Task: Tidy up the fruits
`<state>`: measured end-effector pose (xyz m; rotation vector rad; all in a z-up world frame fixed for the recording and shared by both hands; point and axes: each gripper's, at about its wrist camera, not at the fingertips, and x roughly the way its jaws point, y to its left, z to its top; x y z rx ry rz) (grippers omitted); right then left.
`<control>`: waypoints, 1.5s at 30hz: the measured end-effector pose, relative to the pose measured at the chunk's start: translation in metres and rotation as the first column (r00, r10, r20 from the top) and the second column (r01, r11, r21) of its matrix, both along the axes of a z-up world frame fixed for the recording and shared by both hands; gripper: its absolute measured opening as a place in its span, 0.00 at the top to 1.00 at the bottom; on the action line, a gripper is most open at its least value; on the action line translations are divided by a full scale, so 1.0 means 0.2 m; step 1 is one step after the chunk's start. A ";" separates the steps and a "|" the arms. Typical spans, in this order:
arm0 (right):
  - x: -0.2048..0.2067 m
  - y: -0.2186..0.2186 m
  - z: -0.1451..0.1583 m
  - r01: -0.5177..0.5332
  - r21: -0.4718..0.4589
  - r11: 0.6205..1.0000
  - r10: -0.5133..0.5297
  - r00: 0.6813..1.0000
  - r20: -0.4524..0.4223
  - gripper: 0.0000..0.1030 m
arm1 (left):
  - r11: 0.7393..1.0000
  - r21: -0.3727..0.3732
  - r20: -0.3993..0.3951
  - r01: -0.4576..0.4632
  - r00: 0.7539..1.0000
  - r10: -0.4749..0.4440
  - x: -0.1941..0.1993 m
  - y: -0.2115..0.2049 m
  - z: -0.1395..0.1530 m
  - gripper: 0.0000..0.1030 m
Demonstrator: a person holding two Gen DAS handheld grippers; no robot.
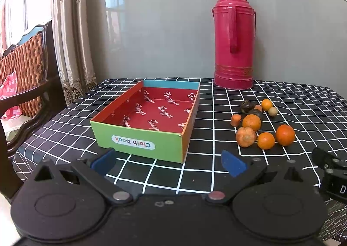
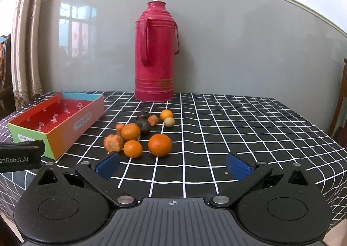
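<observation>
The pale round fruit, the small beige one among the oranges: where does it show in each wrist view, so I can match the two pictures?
Left wrist view: the pale round fruit lies right of centre, at the far right edge of the fruit cluster, beside a small orange.
Right wrist view: it lies near the picture's centre, just right of and below that small orange.
Shared landmark: the pink thermos standing behind the cluster.
</observation>
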<state>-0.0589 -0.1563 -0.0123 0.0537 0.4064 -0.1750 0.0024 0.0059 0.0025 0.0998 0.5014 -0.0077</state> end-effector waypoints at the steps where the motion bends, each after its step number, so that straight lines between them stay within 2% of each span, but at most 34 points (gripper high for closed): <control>1: 0.00 0.00 0.00 0.000 -0.001 1.000 0.000 1.000 0.001 0.00 | 1.000 0.001 0.000 0.000 1.000 0.000 0.00 0.00 0.00 0.06; 32: -0.01 0.00 0.00 0.006 0.011 1.000 -0.006 1.000 0.012 0.00 | 1.000 0.015 0.005 0.004 1.000 -0.004 0.00 -0.01 0.00 0.06; 39: -0.04 -0.02 0.03 0.040 0.015 0.999 -0.041 0.998 0.045 0.00 | 0.998 0.062 0.031 0.019 0.999 -0.021 0.00 -0.06 0.00 0.06; 45: -0.06 -0.12 0.05 0.088 0.052 0.995 -0.091 0.993 0.073 0.00 | 0.982 0.143 0.025 0.123 0.992 -0.128 0.03 -0.17 -0.02 0.06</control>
